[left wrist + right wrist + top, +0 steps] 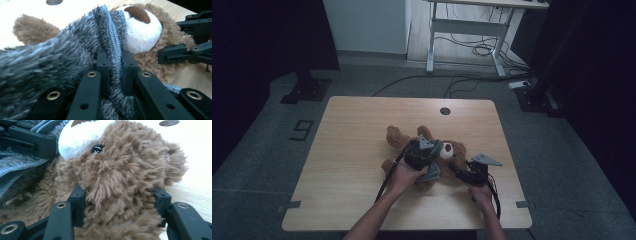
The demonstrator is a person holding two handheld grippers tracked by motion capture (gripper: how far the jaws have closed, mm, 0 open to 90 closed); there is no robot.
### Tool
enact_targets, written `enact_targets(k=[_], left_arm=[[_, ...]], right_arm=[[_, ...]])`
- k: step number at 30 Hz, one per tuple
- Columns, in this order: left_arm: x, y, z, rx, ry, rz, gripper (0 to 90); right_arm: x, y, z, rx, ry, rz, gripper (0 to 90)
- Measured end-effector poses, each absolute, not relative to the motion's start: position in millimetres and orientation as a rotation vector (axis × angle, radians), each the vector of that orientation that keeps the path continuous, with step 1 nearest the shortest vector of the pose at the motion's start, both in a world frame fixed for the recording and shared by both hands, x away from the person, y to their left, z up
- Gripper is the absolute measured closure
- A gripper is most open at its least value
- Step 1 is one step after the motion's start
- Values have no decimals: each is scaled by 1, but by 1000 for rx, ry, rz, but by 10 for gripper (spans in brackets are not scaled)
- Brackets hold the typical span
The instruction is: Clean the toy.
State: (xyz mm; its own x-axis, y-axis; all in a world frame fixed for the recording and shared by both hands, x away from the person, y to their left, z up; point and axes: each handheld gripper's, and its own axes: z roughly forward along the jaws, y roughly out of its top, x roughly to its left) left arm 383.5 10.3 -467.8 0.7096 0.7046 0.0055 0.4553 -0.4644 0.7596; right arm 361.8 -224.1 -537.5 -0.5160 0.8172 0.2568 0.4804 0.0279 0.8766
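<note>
While clamped on grey knit (113,50), left hand-held gripper (115,66) beside teddy bear (150,42).

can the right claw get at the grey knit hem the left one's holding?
Probably not: the right claw is clamped around the teddy bear's head, which sits between it and the grey knit hem gripped by the left claw.

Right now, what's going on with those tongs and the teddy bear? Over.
Left tongs shut on grey knit garment's hem. Right tongs clamp teddy bear's head. Bear lies on table. Nothing in the way.
</note>
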Motion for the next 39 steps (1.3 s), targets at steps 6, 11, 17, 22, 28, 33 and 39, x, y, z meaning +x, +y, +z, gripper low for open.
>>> enact_targets(k=[6, 11, 17, 22, 28, 33, 39], left_arm=[[382, 9, -467, 2144, 868, 433, 801], [380, 31, -456, 2124, 885, 465, 802], [378, 67, -446, 2081, 955, 524, 804], [381, 90, -450, 2077, 1020, 528, 805], [388, 122, -477, 2058, 1144, 445, 806], [390, 132, -497, 2034, 1193, 382, 808], [392, 142, -506, 2036, 1234, 364, 807]], right_arm=[[361, -224, -538, 1328, 1986, 1489, 448], [360, -225, -538, 1327, 1996, 1485, 447], [360, -226, -538, 1330, 1999, 1490, 443], [360, -226, -538, 1329, 2002, 1491, 442], [360, -227, -539, 1330, 2005, 1495, 441], [360, -227, -539, 1329, 2010, 1494, 439], [360, -227, -539, 1329, 2012, 1496, 439]])
